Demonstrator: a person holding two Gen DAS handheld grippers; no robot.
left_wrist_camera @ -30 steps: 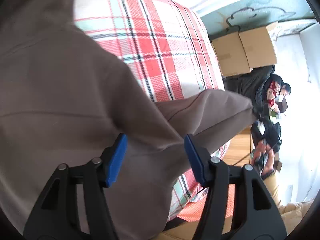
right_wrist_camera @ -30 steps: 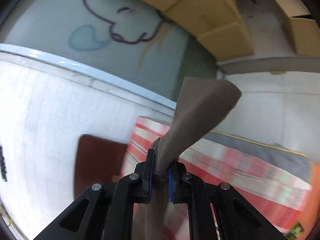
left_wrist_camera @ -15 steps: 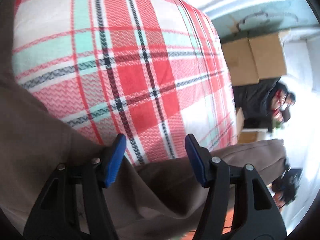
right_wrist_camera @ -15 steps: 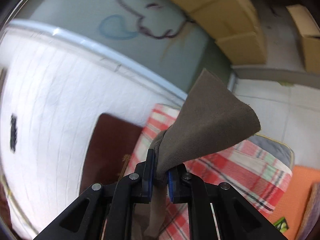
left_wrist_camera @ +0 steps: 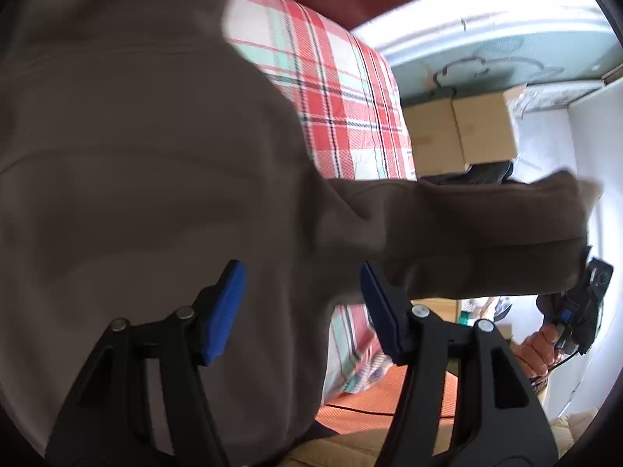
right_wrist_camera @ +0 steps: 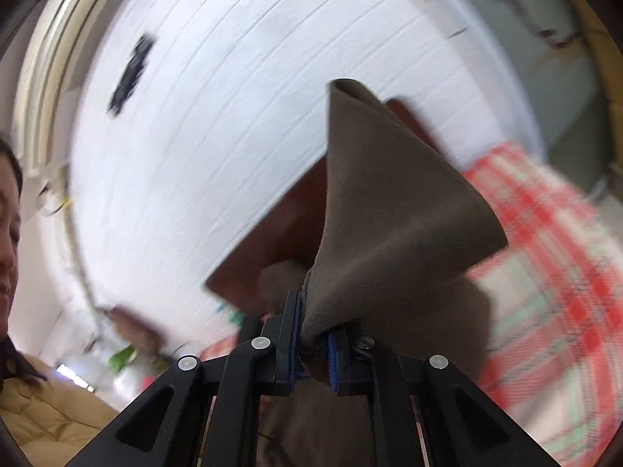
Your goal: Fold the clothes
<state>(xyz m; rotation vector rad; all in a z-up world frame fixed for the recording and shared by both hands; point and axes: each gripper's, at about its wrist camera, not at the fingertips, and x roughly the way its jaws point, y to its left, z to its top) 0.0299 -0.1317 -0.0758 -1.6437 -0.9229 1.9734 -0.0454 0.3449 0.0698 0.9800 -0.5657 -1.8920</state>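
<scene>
On the left, the brown garment [left_wrist_camera: 148, 148] now fills most of the left wrist view again, covering plaid bed [left_wrist_camera: 342, 89] that lay bare half a second ago, and the left tongs [left_wrist_camera: 300, 303] stand wide over it, gripping nothing. To the right, the right tongs [right_wrist_camera: 313, 344] stay clamped on a sleeve end [right_wrist_camera: 385, 210], swung up and across, which suggests a sleeve fold under way.

Bright daylight, motion blur, fisheye-warped edges, dark vignette.
</scene>
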